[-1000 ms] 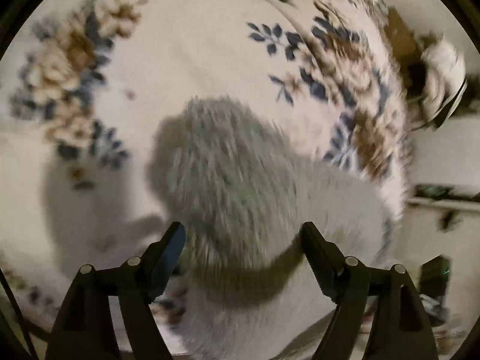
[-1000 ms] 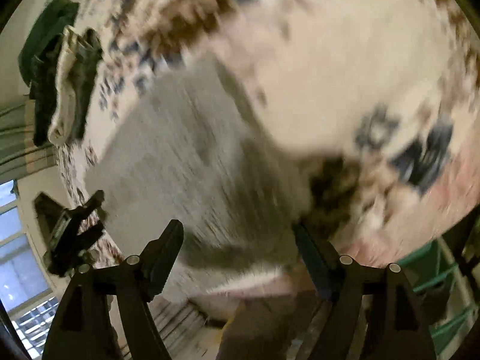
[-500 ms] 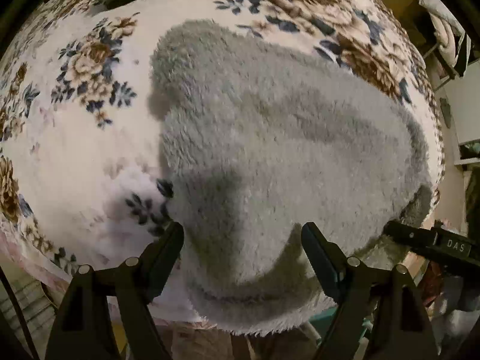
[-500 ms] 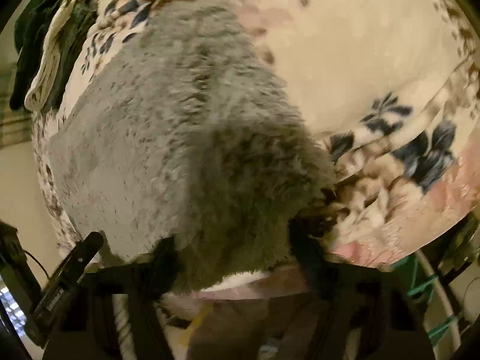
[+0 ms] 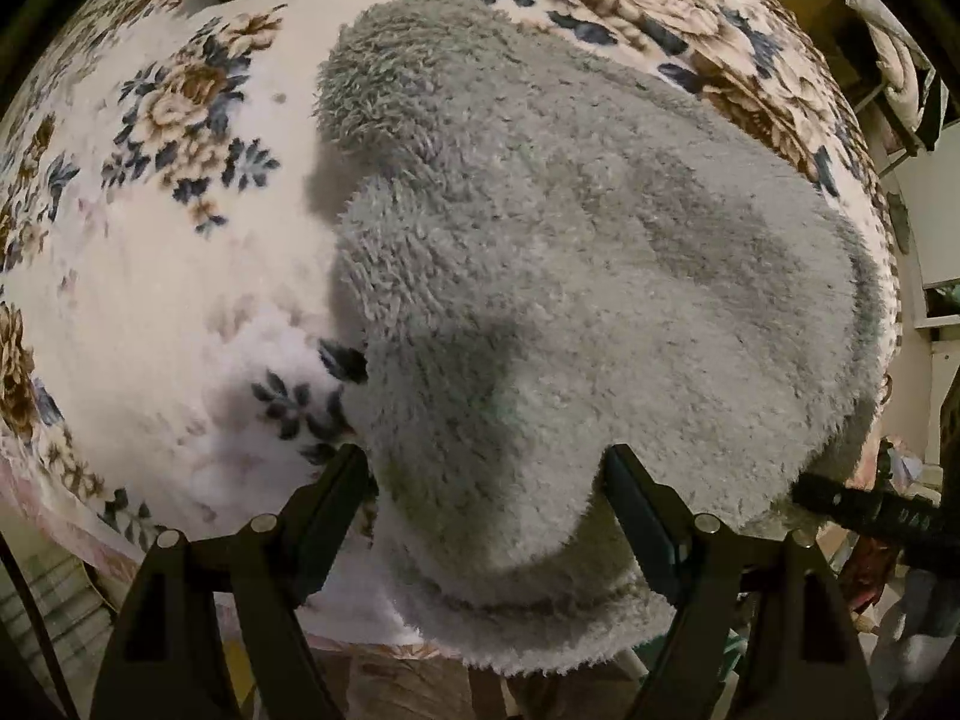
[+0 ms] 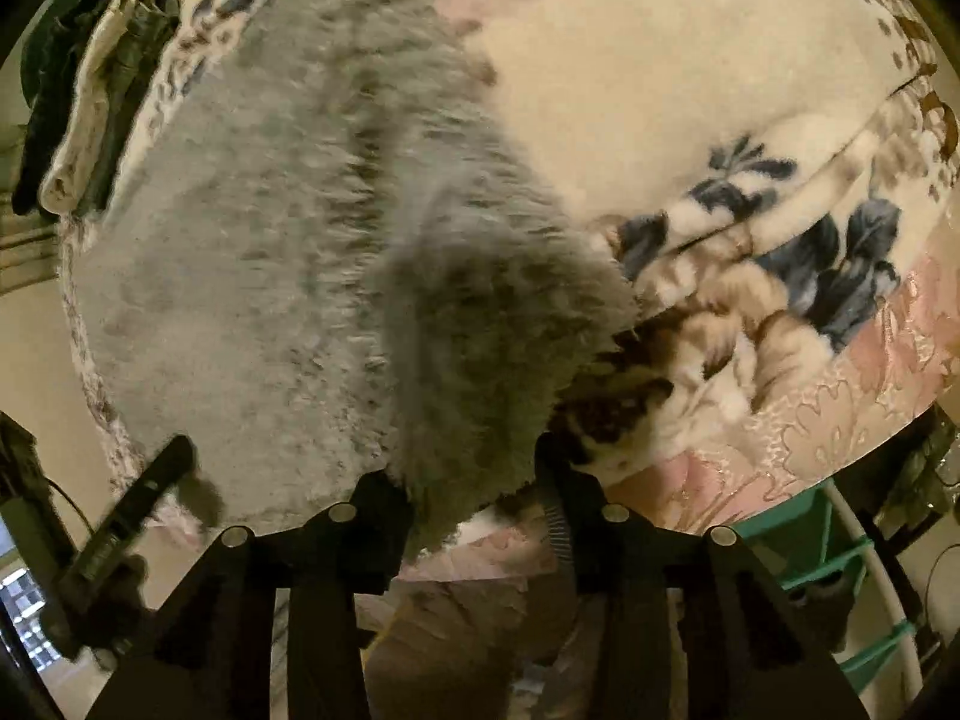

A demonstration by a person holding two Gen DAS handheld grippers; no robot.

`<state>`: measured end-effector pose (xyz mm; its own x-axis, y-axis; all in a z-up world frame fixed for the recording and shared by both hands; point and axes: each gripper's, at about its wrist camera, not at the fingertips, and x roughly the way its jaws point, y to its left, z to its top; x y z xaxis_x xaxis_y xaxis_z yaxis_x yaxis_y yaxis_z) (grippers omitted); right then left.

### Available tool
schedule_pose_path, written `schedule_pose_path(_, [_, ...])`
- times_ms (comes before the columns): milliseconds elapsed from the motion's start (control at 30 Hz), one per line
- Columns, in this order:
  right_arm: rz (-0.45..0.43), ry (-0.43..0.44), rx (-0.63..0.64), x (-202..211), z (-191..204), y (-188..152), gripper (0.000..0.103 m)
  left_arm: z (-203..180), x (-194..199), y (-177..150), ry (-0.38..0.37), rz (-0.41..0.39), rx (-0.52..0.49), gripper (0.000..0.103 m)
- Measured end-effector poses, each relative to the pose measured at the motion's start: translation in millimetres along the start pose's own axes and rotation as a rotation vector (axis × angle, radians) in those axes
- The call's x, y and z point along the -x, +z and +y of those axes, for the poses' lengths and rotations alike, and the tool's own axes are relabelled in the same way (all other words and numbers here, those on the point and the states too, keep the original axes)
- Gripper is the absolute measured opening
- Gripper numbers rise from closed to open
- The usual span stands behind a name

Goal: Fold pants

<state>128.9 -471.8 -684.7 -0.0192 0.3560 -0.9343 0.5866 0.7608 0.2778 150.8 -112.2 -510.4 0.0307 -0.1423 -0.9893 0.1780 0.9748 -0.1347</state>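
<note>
Seen from the left wrist: fluffy grey pants [image 5: 570,300] spread on a floral blanket [image 5: 150,252] over a bed, near edge hanging past the bed's edge, with the left gripper [image 5: 486,516] pointing down, jaws wide on either side of that near edge but not pressing it, probably placed to take one corner for a fold. Seen from the right wrist: right gripper [image 6: 474,498] at the other near corner of the pants [image 6: 288,240], jaws just closing to a narrow gap with a bunch of grey pile between them, apparently gripping it so both corners can lift together.
</note>
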Motion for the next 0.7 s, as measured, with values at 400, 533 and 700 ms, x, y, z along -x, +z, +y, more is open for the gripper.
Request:
schedule_pose_path(400, [-0.031, 0.517, -0.506, -51, -90, -28, 0.007, 29, -43, 27, -0.125, 0.094, 0.102, 0.099])
schedule_pose_path(533, [0.065, 0.899, -0.6, -95, -100, -40, 0.007, 31, -40, 28, -0.132, 0.102, 0.114, 0.099])
schedule_pose_path(700, [-0.016, 0.522, -0.329, -48, -79, -26, 0.08, 29, -27, 21, -0.119, 0.096, 0.084, 0.099])
